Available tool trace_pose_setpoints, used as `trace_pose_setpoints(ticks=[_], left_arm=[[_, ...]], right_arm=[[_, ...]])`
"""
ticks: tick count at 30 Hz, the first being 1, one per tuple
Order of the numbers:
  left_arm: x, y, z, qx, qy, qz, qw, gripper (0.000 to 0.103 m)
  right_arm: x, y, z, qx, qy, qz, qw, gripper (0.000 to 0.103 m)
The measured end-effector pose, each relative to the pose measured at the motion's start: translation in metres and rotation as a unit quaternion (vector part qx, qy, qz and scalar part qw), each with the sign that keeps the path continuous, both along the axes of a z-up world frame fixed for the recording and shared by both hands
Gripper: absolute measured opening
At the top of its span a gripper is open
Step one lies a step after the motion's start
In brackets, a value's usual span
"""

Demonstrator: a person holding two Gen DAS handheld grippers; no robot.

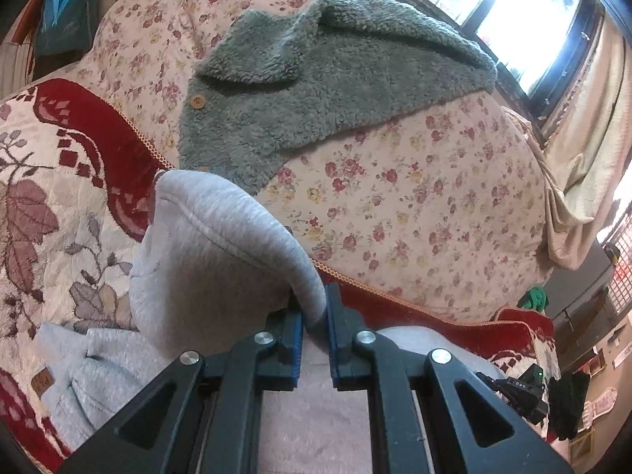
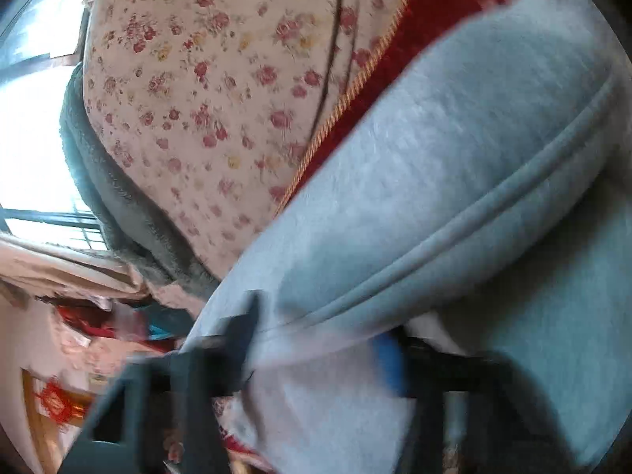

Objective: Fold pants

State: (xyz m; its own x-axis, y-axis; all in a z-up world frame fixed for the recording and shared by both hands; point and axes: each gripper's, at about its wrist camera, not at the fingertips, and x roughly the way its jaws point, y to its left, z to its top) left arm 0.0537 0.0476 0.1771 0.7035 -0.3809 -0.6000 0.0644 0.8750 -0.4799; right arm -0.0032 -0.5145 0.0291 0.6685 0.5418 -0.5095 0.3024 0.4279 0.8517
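The light grey sweat pants lie on a red and cream patterned blanket. My left gripper is shut on a fold of the pants and holds it raised, so the cloth arches up to the left. More of the pants lies below the jaws, with a small brown label at lower left. In the blurred right wrist view the pants fill the right side. My right gripper is shut on a hem edge of the pants, with a blue pad showing.
A floral cushion stands behind the pants with a green fleece jacket draped on it. A bright window and beige curtain are at the right. Another black gripper shows at lower right. The cushion also shows in the right wrist view.
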Motion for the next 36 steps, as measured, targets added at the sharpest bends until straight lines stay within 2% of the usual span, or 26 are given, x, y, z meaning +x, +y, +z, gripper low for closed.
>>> trace_pose_setpoints(ticks=[3,7,10,12,14,17,20,23,25,27,31,34,35,36], left_arm=[[0.018,-0.004,0.003,-0.005,0.004,0.009,0.9999,0.01],[0.029,-0.011,0.033,-0.02,-0.03,0.005,0.9993,0.01],[0.012,-0.01,0.062,-0.033,-0.084,-0.016,0.9958,0.01],[-0.002,-0.008,0.069,-0.028,-0.097,-0.025,0.9946,0.01],[-0.022,0.0,0.064,-0.02,-0.097,-0.032,0.9946,0.01],[-0.046,0.013,0.037,-0.012,-0.073,-0.03,0.9968,0.01],[-0.072,0.026,-0.018,0.005,-0.013,-0.025,0.9996,0.01],[-0.095,0.041,-0.06,-0.007,0.027,-0.014,0.9995,0.01],[-0.106,0.049,-0.072,-0.015,0.035,-0.01,0.9992,0.01],[-0.119,0.056,-0.078,-0.023,0.035,-0.003,0.9991,0.01],[-0.135,0.066,-0.092,-0.044,0.042,0.005,0.9982,0.01],[-0.139,0.065,-0.109,-0.045,0.064,0.01,0.9969,0.01],[-0.139,0.065,-0.116,-0.04,0.075,0.013,0.9963,0.012],[-0.14,0.067,-0.125,-0.043,0.088,0.019,0.995,0.018]], right_arm=[[0.009,-0.008,0.021,0.004,-0.035,-0.005,0.999,0.015],[0.01,-0.022,0.096,-0.026,-0.113,-0.006,0.993,0.015],[-0.004,-0.023,0.152,-0.052,-0.171,0.004,0.984,0.015],[-0.028,-0.023,0.182,-0.068,-0.203,0.014,0.977,0.015],[-0.052,-0.014,0.196,-0.09,-0.218,0.035,0.971,0.015],[-0.093,0.008,0.177,-0.123,-0.194,0.084,0.97,0.015],[-0.124,0.029,0.126,-0.138,-0.136,0.125,0.973,0.015],[-0.144,0.043,0.076,-0.143,-0.088,0.146,0.975,0.015],[-0.152,0.046,0.052,-0.152,-0.064,0.146,0.975,0.014],[-0.157,0.045,0.035,-0.128,-0.038,0.136,0.982,0.014],[-0.165,0.044,0.041,-0.134,-0.047,0.141,0.98,0.014],[-0.168,0.045,0.042,-0.154,-0.046,0.151,0.975,0.014],[-0.168,0.045,0.037,-0.163,-0.036,0.153,0.974,0.014],[-0.166,0.046,0.031,-0.17,-0.022,0.152,0.973,0.015]])
